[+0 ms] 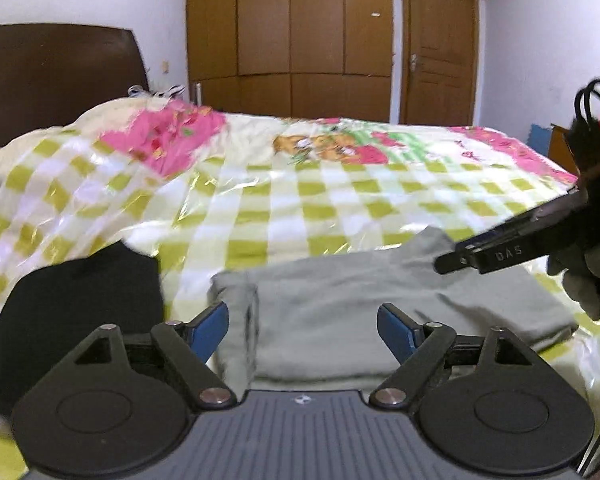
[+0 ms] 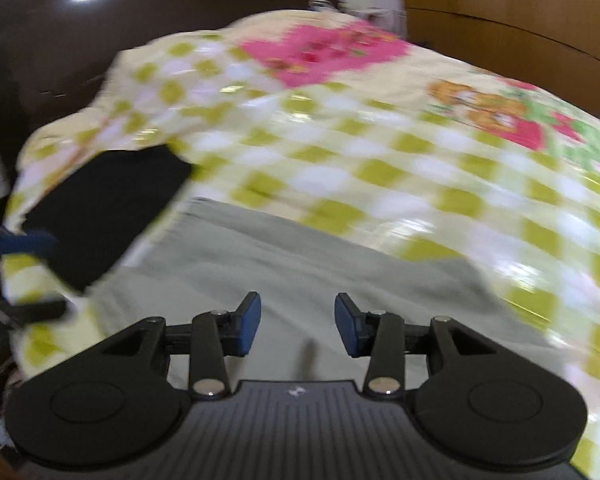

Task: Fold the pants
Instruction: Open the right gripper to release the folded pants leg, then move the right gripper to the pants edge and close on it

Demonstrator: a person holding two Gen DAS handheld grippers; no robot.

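Note:
The grey pants (image 1: 360,300) lie folded into a thick rectangle on the checked bedspread (image 1: 300,192). My left gripper (image 1: 303,330) is open and empty, its blue pads (image 1: 208,332) just above the fold's near left part. The right gripper shows in the left wrist view at the right edge (image 1: 496,258), over the pants' far right corner. In the blurred right wrist view the pants (image 2: 300,264) fill the middle. My right gripper (image 2: 298,326) is open and empty above them.
A folded black garment (image 1: 84,304) lies left of the pants and also shows in the right wrist view (image 2: 108,208). A dark headboard (image 1: 56,76) stands at the left. A wooden wardrobe (image 1: 292,36) and door (image 1: 440,60) stand behind the bed.

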